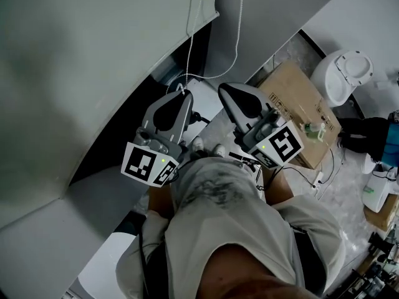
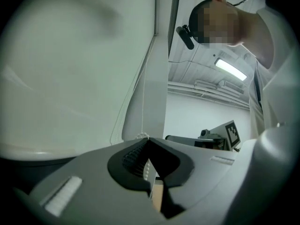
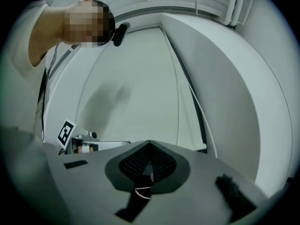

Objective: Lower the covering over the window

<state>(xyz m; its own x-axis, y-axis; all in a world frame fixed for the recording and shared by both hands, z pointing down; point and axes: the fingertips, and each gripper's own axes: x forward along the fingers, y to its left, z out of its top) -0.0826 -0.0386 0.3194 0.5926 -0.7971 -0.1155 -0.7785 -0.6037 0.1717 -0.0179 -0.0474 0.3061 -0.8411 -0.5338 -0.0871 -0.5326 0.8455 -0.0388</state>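
A pale roller blind (image 1: 93, 55) covers the window at the upper left; it also fills the left gripper view (image 2: 70, 69) and the right gripper view (image 3: 140, 88). Its white bead chain (image 1: 239, 36) hangs in a loop down to both grippers. My left gripper (image 1: 182, 91) is shut on one strand, with beads showing between its jaws (image 2: 147, 168). Just to its right, my right gripper (image 1: 222, 89) is shut too. A short run of bead chain (image 3: 142, 190) shows behind its closed pads, and the other strand (image 3: 201, 111) rises to the right.
A cardboard box (image 1: 299, 104) lies on the floor at the right, with a white round bin (image 1: 343, 73) behind it and cables beside it. A dark gap (image 1: 124, 142) runs under the blind's bottom edge. The person's legs are directly below the grippers.
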